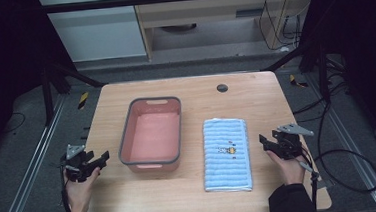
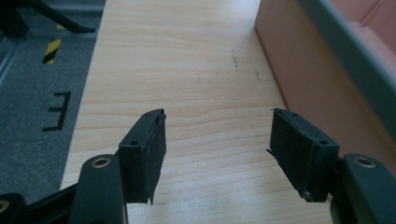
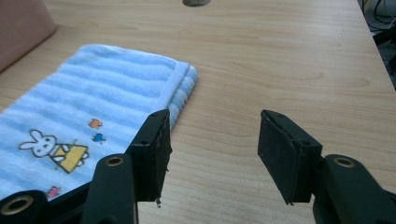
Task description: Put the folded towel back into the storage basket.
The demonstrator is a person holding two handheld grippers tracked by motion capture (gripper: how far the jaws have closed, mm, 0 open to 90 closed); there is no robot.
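Observation:
A folded light-blue striped towel [image 1: 226, 154] with a small rabbit picture lies flat on the wooden table [image 1: 255, 98], right of centre. To its left stands a pink basin [image 1: 152, 134] with a grey rim, nothing inside it. My left gripper [image 1: 101, 158] rests open at the table's left edge, just left of the basin, whose wall [image 2: 299, 70] fills the right side of the left gripper view. My right gripper [image 1: 263, 141] is open just right of the towel, its jaws over bare wood. In the right gripper view, the towel [image 3: 88, 107] lies to the left of the jaws.
A dark round cable hole [image 1: 222, 88] sits near the table's far edge. Cables [image 1: 340, 160] trail over the grey floor on the right. Black frame legs and yellow-black tape marks [image 1: 83, 100] flank the table's far corners.

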